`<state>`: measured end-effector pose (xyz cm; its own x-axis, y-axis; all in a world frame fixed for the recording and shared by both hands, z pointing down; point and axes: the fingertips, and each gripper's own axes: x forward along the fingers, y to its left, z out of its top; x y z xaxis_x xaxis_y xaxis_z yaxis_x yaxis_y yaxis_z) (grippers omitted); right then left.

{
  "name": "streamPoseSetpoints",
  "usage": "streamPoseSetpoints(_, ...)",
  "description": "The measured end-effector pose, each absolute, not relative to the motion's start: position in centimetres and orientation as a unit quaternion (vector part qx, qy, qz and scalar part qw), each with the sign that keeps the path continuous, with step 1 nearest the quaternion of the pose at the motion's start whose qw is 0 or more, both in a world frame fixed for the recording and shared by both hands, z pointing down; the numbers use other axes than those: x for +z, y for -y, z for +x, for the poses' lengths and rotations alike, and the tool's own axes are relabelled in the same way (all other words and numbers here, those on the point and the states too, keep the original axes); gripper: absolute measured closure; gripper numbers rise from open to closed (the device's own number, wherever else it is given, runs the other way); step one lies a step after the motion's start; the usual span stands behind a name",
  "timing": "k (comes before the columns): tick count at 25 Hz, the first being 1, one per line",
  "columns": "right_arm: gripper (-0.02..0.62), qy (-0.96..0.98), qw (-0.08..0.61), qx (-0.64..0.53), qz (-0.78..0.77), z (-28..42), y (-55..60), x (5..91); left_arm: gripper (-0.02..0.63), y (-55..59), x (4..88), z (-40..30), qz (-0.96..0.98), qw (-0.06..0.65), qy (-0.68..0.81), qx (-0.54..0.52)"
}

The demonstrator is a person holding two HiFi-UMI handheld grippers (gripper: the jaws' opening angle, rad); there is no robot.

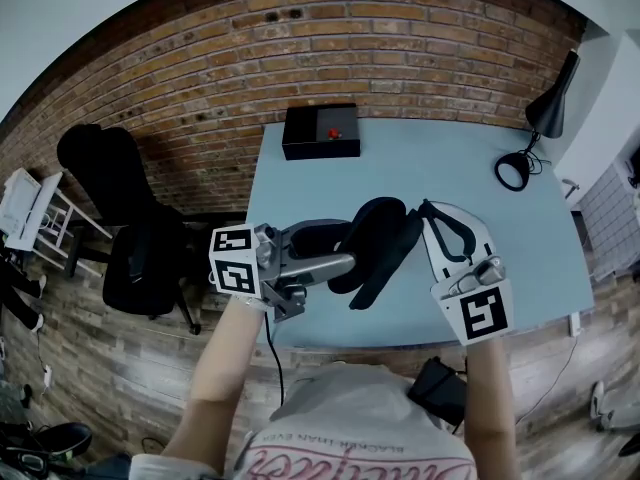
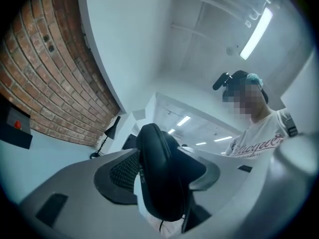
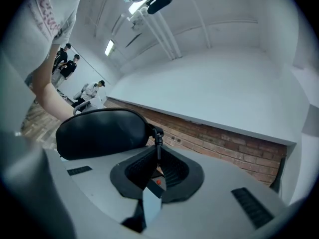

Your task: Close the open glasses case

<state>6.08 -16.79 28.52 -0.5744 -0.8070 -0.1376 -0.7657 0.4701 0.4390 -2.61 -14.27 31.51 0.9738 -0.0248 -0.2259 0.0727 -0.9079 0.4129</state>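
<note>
Gripping: left gripper [image 1: 335, 259] clamps wide across the black zip-up hard-shell glasses case [image 1: 385, 236], held above the near part of the pale blue table [image 1: 450, 158].
Pinching: right gripper [image 1: 433, 218] is narrow, nipped on the thin black zip pull [image 3: 158, 146].
Technique: brace the shell, squeeze the halves together, and draw the pull steadily along the seam.
Risk: the pull could slip.

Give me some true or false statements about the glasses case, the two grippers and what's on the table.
The left gripper has the glasses case between its jaws. True.
The right gripper has its jaws wide apart. False: the right gripper is pinched shut on the case's thin black pull.
A black box with a red button sits at the table's far edge. True.
The desk lamp stands at the table's left edge. False: the desk lamp stands at the far right corner.
</note>
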Motion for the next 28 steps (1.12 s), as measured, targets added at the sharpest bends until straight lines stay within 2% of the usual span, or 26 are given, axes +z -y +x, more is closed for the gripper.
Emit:
streamPoseSetpoints(1,0.563,0.860,0.043,-0.236,0.450,6.0,16.7,28.4,0.384,14.5,31.9,-2.4,0.973,0.209,0.003,-0.099)
streamPoseSetpoints(5,0.563,0.876,0.022,-0.225,0.426,5.8,16.3,28.4,0.462,16.0,34.7,-1.4,0.985,0.135,0.104,0.011)
streamPoseSetpoints(7,0.563,0.881,0.024,-0.222,0.418,5.9,16.3,28.8,0.538,17.2,35.9,-1.3,0.979,0.104,0.166,0.065)
streamPoseSetpoints(9,0.563,0.876,0.044,-0.230,0.421,6.0,16.6,29.7,0.557,18.5,36.1,-1.6,0.967,0.082,0.226,0.089)
streamPoseSetpoints(13,0.563,0.876,0.050,-0.176,0.446,7.5,17.5,32.0,0.565,19.7,35.3,-2.1,0.946,0.023,0.308,0.095)
streamPoseSetpoints(17,0.563,0.877,0.027,-0.084,0.472,8.6,18.4,33.4,0.565,20.6,34.6,-2.2,0.927,-0.016,0.364,0.083)
streamPoseSetpoints(21,0.561,0.868,0.014,-0.053,0.493,9.3,18.4,33.3,0.565,21.0,35.0,-2.0,0.916,-0.023,0.394,0.078)
streamPoseSetpoints(28,0.488,0.857,-0.040,-0.007,0.514,10.4,17.5,31.4,0.565,22.7,35.6,-2.7,0.880,-0.011,0.471,0.070)
